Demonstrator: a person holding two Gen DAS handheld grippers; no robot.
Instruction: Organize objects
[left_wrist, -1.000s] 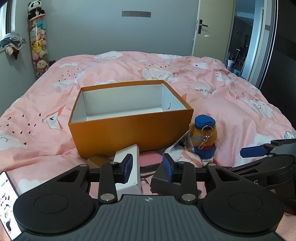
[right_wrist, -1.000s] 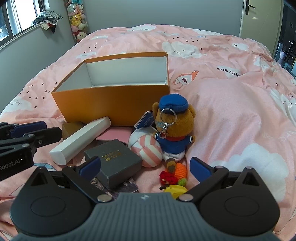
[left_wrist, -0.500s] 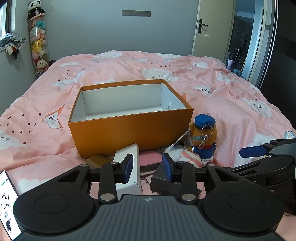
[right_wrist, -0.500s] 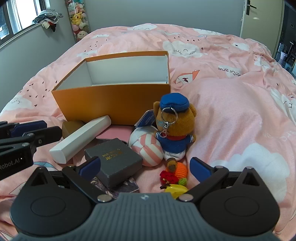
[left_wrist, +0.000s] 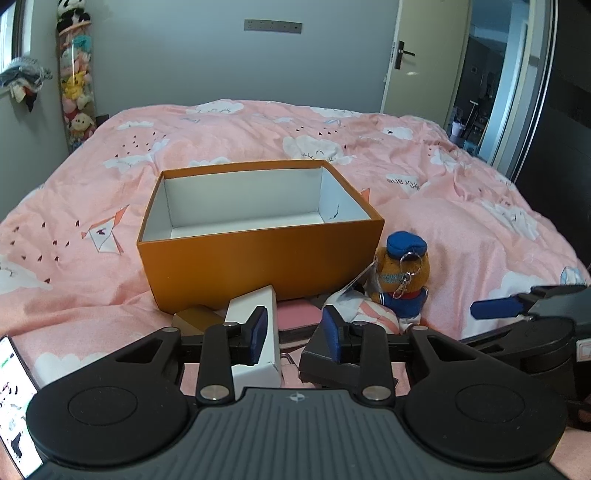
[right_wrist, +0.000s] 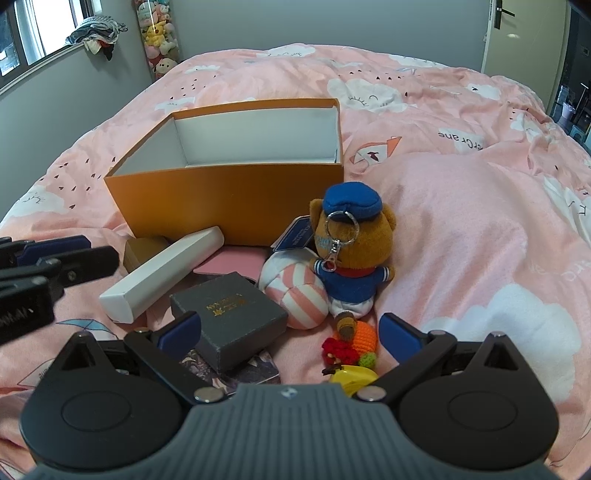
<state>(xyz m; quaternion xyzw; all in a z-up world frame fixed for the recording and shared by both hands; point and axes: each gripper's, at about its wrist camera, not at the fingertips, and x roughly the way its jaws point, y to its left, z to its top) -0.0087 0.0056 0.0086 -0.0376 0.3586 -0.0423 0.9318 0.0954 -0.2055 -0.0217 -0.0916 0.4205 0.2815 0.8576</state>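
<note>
An open orange box (left_wrist: 258, 254) sits empty on the pink bed (left_wrist: 461, 206); the loose things crowd against its near wall; a long white carton (right_wrist: 162, 273) leans across a brown block, beside a dark grey case (right_wrist: 229, 314), a striped ball (right_wrist: 295, 295) and a bear in a blue cap (right_wrist: 351, 254), with small crocheted fruit (right_wrist: 354, 343) nearest me; the left gripper (left_wrist: 293, 332) hangs over the carton's end, its jaws closing with nothing pinched yet; the right gripper (right_wrist: 290, 328) has its jaws spread wide above the grey case, apart from it.
</note>
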